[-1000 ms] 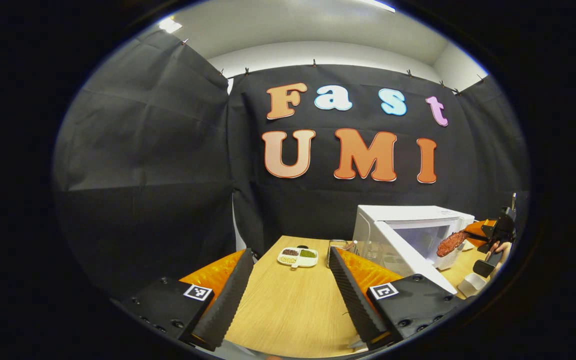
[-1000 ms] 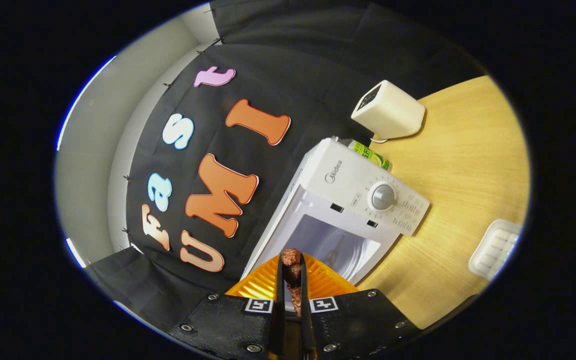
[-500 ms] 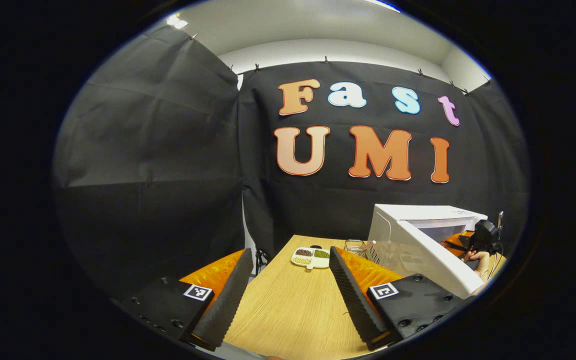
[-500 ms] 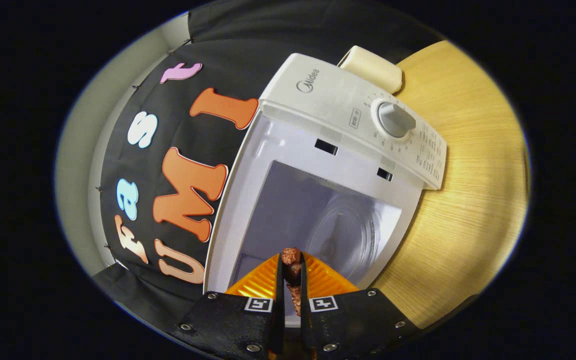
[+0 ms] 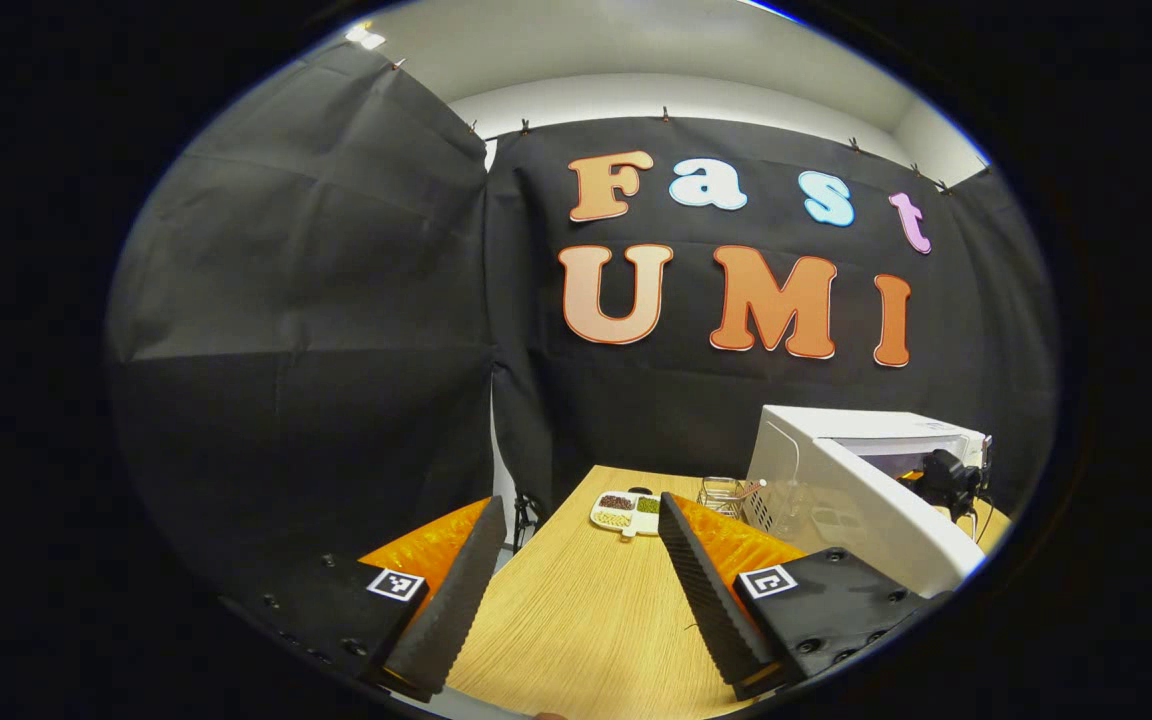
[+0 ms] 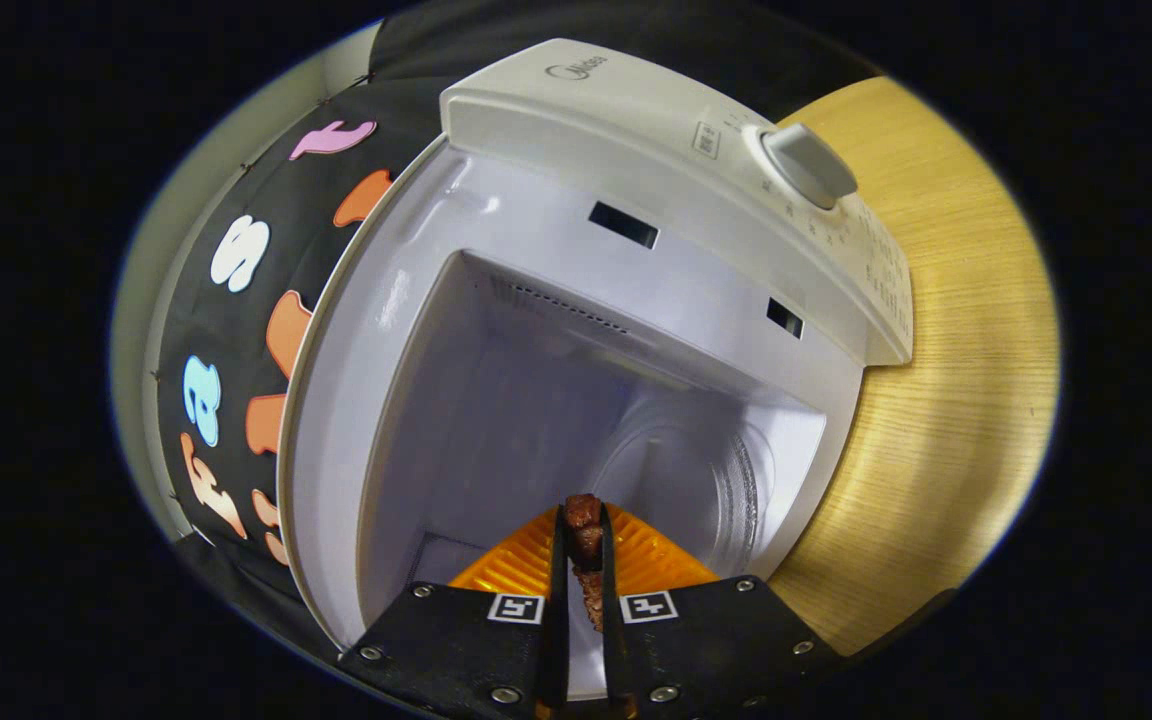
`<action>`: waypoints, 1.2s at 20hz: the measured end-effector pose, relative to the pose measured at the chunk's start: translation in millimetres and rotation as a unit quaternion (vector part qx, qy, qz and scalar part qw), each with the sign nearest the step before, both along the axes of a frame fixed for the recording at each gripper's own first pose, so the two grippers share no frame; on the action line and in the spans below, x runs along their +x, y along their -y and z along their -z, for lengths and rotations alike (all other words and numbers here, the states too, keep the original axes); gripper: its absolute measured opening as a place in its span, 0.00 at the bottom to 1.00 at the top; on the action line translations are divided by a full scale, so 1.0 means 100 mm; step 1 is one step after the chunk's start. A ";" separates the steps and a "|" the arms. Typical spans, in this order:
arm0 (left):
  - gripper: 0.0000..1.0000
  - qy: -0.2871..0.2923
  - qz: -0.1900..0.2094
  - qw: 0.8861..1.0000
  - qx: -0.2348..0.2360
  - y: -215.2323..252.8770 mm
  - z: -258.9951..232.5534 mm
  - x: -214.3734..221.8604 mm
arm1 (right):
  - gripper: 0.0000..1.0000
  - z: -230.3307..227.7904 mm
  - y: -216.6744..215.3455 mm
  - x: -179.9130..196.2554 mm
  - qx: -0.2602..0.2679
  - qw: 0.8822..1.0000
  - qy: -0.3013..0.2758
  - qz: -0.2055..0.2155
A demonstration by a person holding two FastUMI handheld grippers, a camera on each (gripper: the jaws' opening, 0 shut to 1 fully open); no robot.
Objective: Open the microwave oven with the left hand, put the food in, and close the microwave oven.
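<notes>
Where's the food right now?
In the right gripper view the food is pinched in the right gripper, at the microwave's open mouth, not yet on the glass turntable.

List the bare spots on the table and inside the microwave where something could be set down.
Bare wood on the table between the left gripper and the divided dish. The microwave cavity and glass turntable look bare. Crowded where a wire rack stands between dish and microwave.

Right gripper clamped on a brown piece of food, both fingers pressing it. Directly ahead: microwave oven, cavity open, glass turntable inside (view rolled sideways). Dial on control panel. Wooden table beyond.
</notes>
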State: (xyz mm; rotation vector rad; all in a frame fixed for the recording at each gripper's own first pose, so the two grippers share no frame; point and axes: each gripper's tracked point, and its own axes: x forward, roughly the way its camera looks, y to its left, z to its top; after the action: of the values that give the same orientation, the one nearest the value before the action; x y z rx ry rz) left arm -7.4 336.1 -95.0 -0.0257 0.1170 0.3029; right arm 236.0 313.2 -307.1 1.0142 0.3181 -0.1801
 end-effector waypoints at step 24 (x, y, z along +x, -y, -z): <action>0.97 -0.008 0.002 1.000 -0.013 0.16 0.01 -0.29 | 0.95 0.03 0.17 -0.31 -0.459 0.876 -0.026 -0.146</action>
State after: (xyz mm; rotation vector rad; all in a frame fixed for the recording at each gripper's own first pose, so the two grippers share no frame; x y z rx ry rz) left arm -36.3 320.1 -95.9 -0.0488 0.1364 0.2974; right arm 205.3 296.0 -310.6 0.0100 0.3739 -0.0643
